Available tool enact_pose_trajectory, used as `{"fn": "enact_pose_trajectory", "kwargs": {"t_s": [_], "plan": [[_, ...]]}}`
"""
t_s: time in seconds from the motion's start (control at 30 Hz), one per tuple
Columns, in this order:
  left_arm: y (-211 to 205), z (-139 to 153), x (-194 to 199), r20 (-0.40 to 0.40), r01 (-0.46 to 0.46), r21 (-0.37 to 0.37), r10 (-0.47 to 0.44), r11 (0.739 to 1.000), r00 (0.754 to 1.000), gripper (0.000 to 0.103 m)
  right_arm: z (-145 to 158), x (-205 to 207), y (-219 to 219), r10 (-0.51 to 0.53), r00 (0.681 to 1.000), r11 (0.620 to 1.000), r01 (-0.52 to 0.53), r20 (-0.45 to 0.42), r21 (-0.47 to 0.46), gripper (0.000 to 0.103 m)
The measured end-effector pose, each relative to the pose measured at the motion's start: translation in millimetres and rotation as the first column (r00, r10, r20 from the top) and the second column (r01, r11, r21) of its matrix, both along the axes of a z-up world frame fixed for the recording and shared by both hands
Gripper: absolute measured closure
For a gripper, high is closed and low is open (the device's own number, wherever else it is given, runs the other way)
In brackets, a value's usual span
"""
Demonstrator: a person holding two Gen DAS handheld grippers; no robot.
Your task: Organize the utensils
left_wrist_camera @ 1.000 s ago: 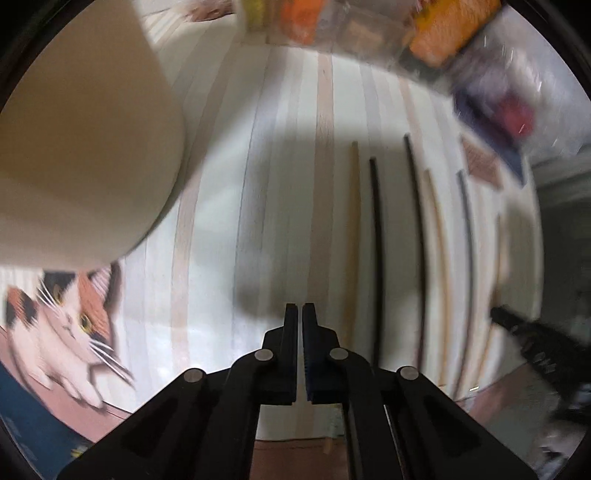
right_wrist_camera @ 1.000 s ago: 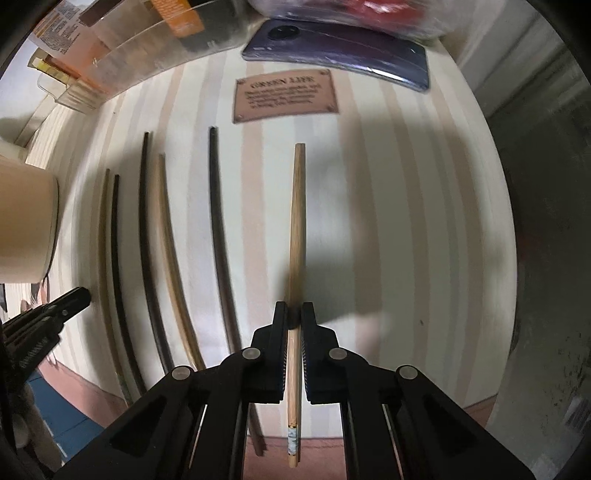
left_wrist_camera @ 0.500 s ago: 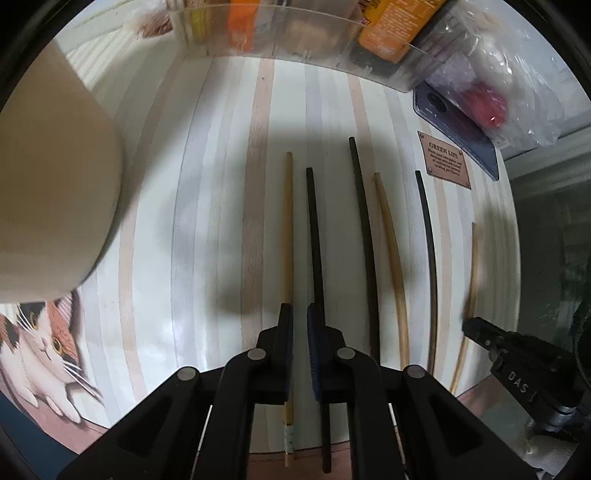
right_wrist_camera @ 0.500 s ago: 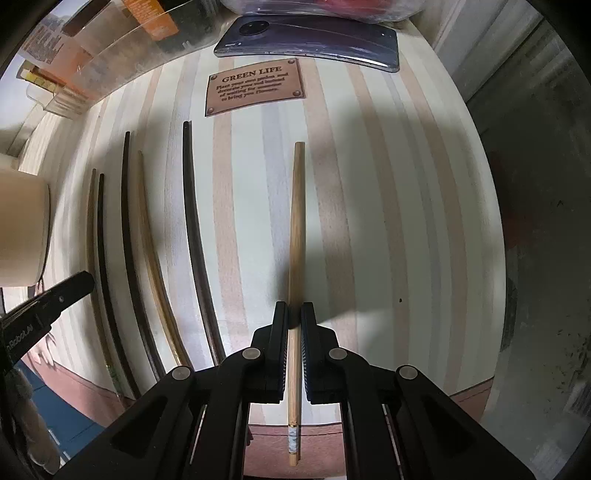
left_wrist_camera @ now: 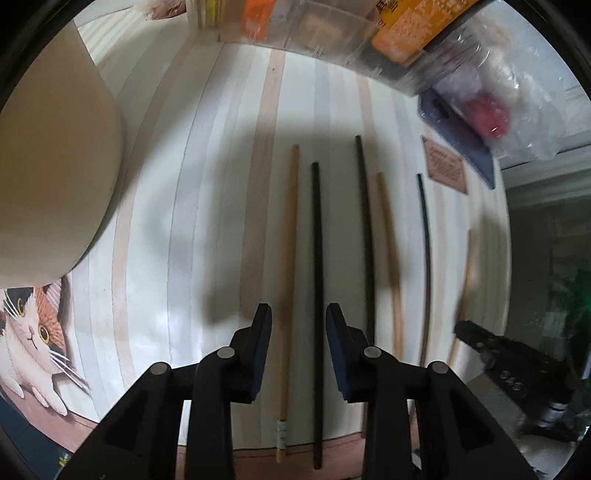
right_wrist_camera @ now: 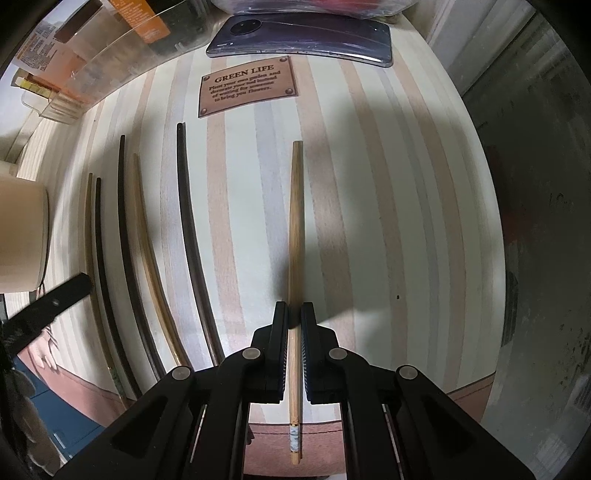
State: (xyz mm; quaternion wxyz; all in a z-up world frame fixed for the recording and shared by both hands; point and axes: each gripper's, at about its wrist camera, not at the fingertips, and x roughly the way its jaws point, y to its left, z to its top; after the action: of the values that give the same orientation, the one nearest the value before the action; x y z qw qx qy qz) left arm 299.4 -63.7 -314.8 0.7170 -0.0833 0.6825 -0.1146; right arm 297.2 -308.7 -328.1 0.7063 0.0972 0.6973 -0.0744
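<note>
The left gripper [left_wrist_camera: 298,325] points down at a striped mat [left_wrist_camera: 207,206]. Its jaws have just been opening, and now there is a gap between the fingers. Two chopsticks lie flat on the mat in that gap. One is a light wooden chopstick [left_wrist_camera: 287,280], nearer the left finger. The other is a black chopstick [left_wrist_camera: 317,280], nearer the right finger. The pads do not press on either one, so this gripper is let go and grips nothing.

To the right of those fingers lie more chopsticks side by side: a second black chopstick [left_wrist_camera: 366,236], a tan chopstick [left_wrist_camera: 388,251] and a thin black chopstick [left_wrist_camera: 425,243]. Far to the left of the fingers stands a big cream cup [left_wrist_camera: 48,166]. A cat picture [left_wrist_camera: 33,332] shows below the cup.

The right gripper [right_wrist_camera: 294,325] also points down at the mat. Its fingers are squeezed tight on a brown chopstick [right_wrist_camera: 295,221]. The stick runs straight out ahead of the fingertips and also sticks out behind them, toward the camera. Its back end has a small patterned band.

Left of these fingers lie the other chopsticks in a row. Ahead of the fingers is a brown sign [right_wrist_camera: 246,86], and past it lies a dark phone [right_wrist_camera: 303,35]. At the far left, the black tip of the left gripper shows.
</note>
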Motion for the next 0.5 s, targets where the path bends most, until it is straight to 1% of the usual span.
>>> {"fn": "enact_pose_trajectory", "kwargs": {"t_s": [0.03,0.07,0.1,0.23,0.3,0.37,0.5], "plan": [[-1,0,-1,0.019,0.003,0.021,-0.004,1.0,1.0,0.093,0,0,-1,0.0,1.0,1.0,0.0,0.001,0.0,0.096],[-2,-3,-4,0.018,0.013,0.032,-0.014,0.999,1.0,0.099,0,0,-1,0.0,1.0,1.0,0.0,0.002,-0.001,0.096],[-2,-3,-5,0.026,0.014,0.036,-0.015,0.999,1.0,0.099,0,-1,-2,0.001,1.0,1.0,-0.001,0.002,-0.004,0.096],[9,-4,-19,0.02,-0.01,0.127,0.007,0.992,1.0,0.099,-2,-8,2,0.025,1.0,0.999,-0.025,-0.013,-0.024,0.096],[19,-7,-32,0.005,-0.028,0.14,0.028,0.99,1.0,0.099,-4,-16,2,0.033,0.999,0.999,-0.034,-0.024,-0.017,0.096],[27,-10,-44,-0.007,-0.044,0.135,0.045,0.99,0.999,0.099,-4,-22,3,0.044,0.998,0.999,-0.044,-0.033,-0.012,0.096],[30,-15,-49,-0.003,-0.038,0.138,0.038,0.99,0.999,0.098,-4,-28,6,0.076,0.996,0.997,-0.077,-0.039,-0.023,0.096]]}}
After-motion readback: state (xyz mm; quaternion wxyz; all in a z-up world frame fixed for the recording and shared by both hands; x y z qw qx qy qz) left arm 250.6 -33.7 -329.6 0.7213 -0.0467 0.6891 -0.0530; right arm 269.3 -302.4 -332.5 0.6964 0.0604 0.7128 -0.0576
